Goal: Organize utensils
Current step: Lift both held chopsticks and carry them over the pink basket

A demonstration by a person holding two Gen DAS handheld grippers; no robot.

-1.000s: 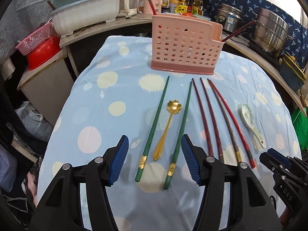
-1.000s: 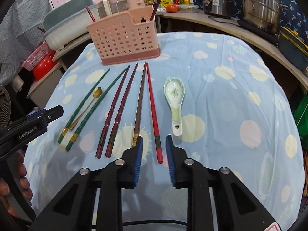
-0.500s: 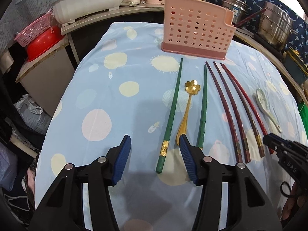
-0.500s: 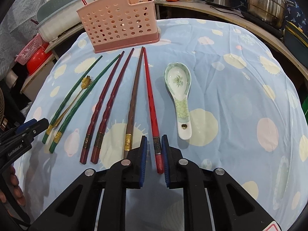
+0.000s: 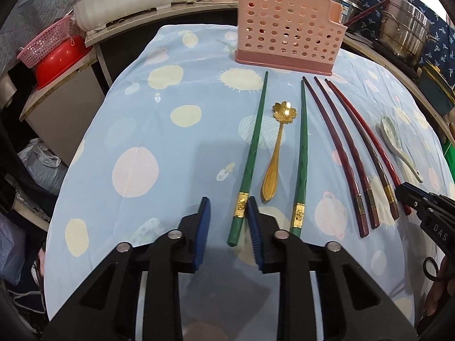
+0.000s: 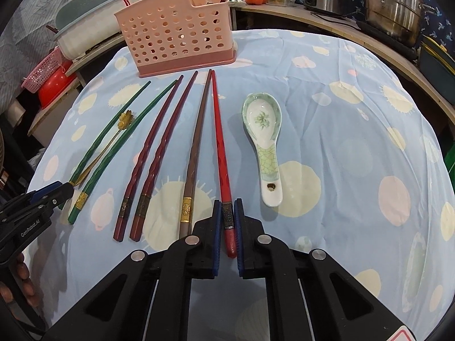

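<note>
A pink perforated utensil holder (image 5: 287, 34) (image 6: 179, 37) stands at the table's far side. Chopsticks lie in a row on the blue spotted cloth. My left gripper (image 5: 229, 216) is partly open around the butt of the left green chopstick (image 5: 251, 153), with a gap left of the stick. A gold flower spoon (image 5: 277, 153) and a second green chopstick (image 5: 301, 159) lie right of it. My right gripper (image 6: 227, 217) has its pads close on both sides of the red chopstick (image 6: 220, 147). A brown chopstick (image 6: 196, 147) and a ceramic spoon (image 6: 264, 139) flank it.
Two dark red chopsticks (image 6: 153, 153) lie between the green and brown ones. Behind the table are a white tub (image 5: 122, 0), a red bowl (image 5: 59, 62), steel pots (image 6: 395, 5) and bottles. The table edge drops off left and right.
Both grippers moved forward and down onto the chopstick butts. The left jaws narrowed around the left green chopstick. The right jaws closed in on the red chopstick.
</note>
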